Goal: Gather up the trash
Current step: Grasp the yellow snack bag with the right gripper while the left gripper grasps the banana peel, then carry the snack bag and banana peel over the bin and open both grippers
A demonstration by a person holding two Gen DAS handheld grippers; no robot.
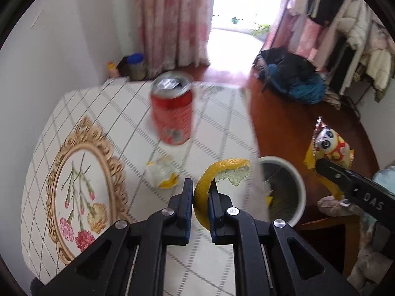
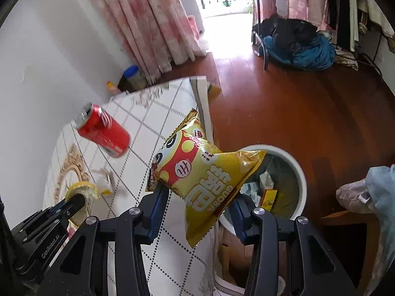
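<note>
Left gripper (image 1: 201,192) angled steeply down over table (image 1: 217,128), clamped on curled yellow peel (image 1: 223,170). Right gripper (image 2: 197,204) likewise angled down, clamped on yellow snack bag (image 2: 197,170) beside white bin (image 2: 300,170). Red can (image 1: 171,113) upright on table.

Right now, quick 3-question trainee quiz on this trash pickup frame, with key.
1. True or false: the left hand-held gripper is empty.
2. What does the right hand-held gripper hold? A) can B) snack bag C) tissue
3. Fill in: the red can stands on the ____.

Key:
1. False; it pinches a yellow peel.
2. B, the snack bag, near the white bin.
3. Table.
</note>
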